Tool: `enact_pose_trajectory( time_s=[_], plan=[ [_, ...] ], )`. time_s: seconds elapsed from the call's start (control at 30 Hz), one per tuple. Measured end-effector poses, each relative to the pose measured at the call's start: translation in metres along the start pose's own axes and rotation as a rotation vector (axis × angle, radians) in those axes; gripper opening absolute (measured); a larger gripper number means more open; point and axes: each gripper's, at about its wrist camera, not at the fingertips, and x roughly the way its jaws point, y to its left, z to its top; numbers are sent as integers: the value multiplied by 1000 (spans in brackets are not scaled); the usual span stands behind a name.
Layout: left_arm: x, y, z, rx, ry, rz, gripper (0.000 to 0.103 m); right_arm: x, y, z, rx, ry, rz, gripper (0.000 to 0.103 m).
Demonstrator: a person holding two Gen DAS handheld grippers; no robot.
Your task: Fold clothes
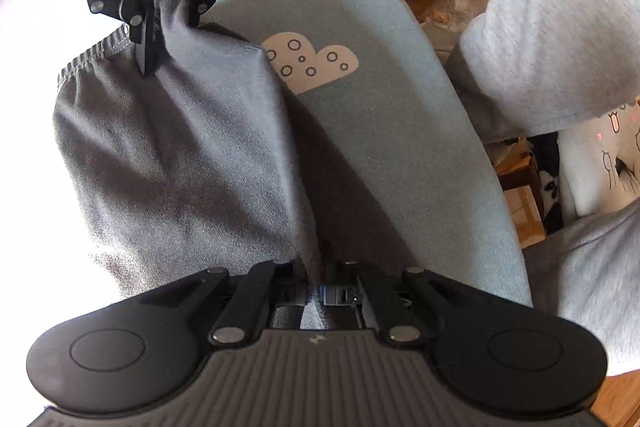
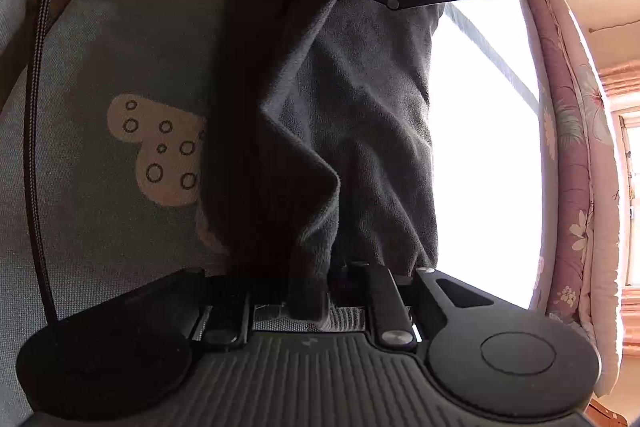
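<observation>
Left fingers (image 1: pixel 316 287): pinched tight on the soft grey fleece garment (image 1: pixel 180 155).
Right fingers (image 1: pixel 168 27): clamped on its far end, by the ribbed hem.
Garment: stretched between both grippers, hanging over the pale blue sheet with a beige cloud print (image 1: pixel 312 63).

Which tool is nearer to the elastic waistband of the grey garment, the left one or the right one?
The right tool. It is shut on the grey garment right beside the elastic waistband. The left tool grips the same garment at its opposite end, far from the waistband.
</observation>
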Motion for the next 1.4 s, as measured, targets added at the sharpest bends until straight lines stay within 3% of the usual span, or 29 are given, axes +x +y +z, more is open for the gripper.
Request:
enact_pose_trajectory(
  time_s=[0.17,0.3,0.4,0.43,0.57,0.67,0.77,0.87,0.97,1.07,1.1,1.17,1.27,1.4],
  plan=[
    [1,2,5,-45,-17,5,1,-19,-22,-5,154,57,-24,45],
    [2,3,3,-72,-28,4,1,-46,-29,-17,264,160,-5,46],
    [2,8,0,-146,-41,-11,1,-64,-36,-26,415,237,49,44],
    [2,10,-1,-171,-45,-17,1,-72,-44,-27,522,251,78,43],
    [0,10,-4,-219,-63,-16,1,-89,-78,-25,946,177,148,27],
    [-3,10,-8,-233,-73,-14,1,-85,-99,-18,1248,47,181,24],
    [-9,11,-13,-241,-76,-12,1,-62,-108,-5,1395,4,192,24],
    [-12,14,-18,-245,-86,-12,1,-39,-112,2,1470,31,160,23],
    [-16,17,-22,-249,-96,-12,1,-50,-132,-11,1563,-67,88,22],
    [-17,20,-25,-262,-104,-10,2,-51,-139,-22,1562,-38,15,22],
    [-17,21,-25,-269,-106,-9,2,-43,-118,-47,1572,-27,5,22],
    [-19,23,-27,-271,-106,10,5,-22,-106,-65,1589,-24,-8,22],
    [-22,29,-32,-290,-102,25,9,31,-92,-74,1572,-9,-29,19],
    [-22,39,-39,-344,-109,11,9,51,-101,-80,1561,-37,-8,16]
  ],
)
